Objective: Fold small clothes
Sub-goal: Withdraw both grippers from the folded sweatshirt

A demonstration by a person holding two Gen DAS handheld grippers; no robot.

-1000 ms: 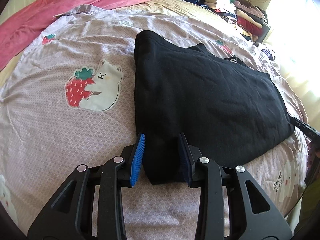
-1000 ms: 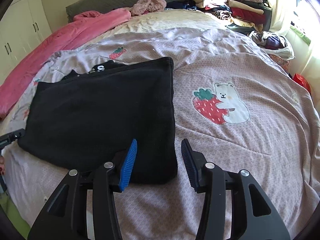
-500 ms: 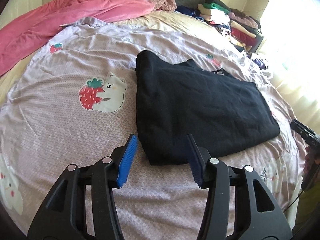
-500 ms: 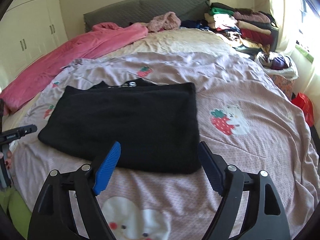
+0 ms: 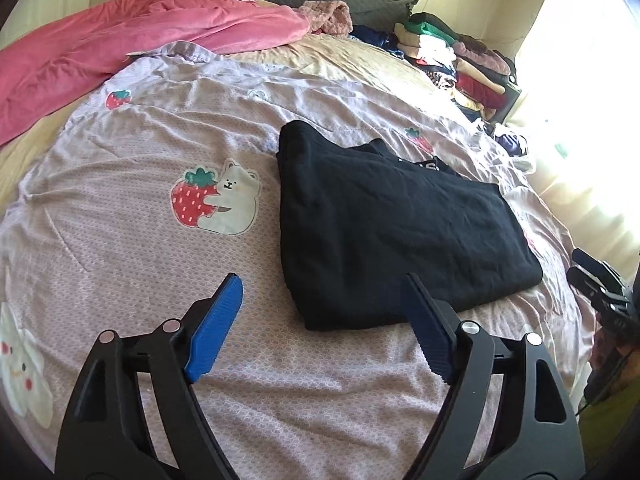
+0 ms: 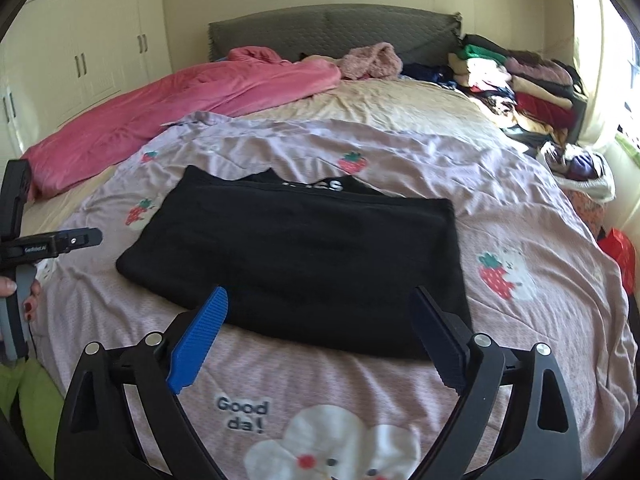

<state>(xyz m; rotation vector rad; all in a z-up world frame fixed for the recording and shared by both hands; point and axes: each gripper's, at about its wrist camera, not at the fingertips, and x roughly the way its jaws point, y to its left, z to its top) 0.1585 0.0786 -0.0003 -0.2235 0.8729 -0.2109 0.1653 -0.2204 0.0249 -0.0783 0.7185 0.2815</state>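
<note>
A black garment [image 5: 384, 224] lies folded into a flat rectangle on the pink strawberry-print bedspread [image 5: 120, 280]. It also shows in the right wrist view [image 6: 304, 256], with white lettering at its far edge. My left gripper [image 5: 320, 320] is open and empty, hovering just short of the garment's near left corner. My right gripper [image 6: 320, 328] is open and empty, above the garment's near edge. Each gripper shows at the edge of the other's view, the right one [image 5: 600, 288] and the left one [image 6: 48, 244].
A pink blanket [image 6: 180, 100] lies along the far left of the bed. Stacked folded clothes [image 6: 520, 84] sit at the far right by the window. A grey headboard [image 6: 328, 28] is at the back. White wardrobes [image 6: 80, 52] stand on the left.
Both grippers have let go of the black garment, opened wide and pulled back and up from it. The garment stays folded flat on the bed.
</note>
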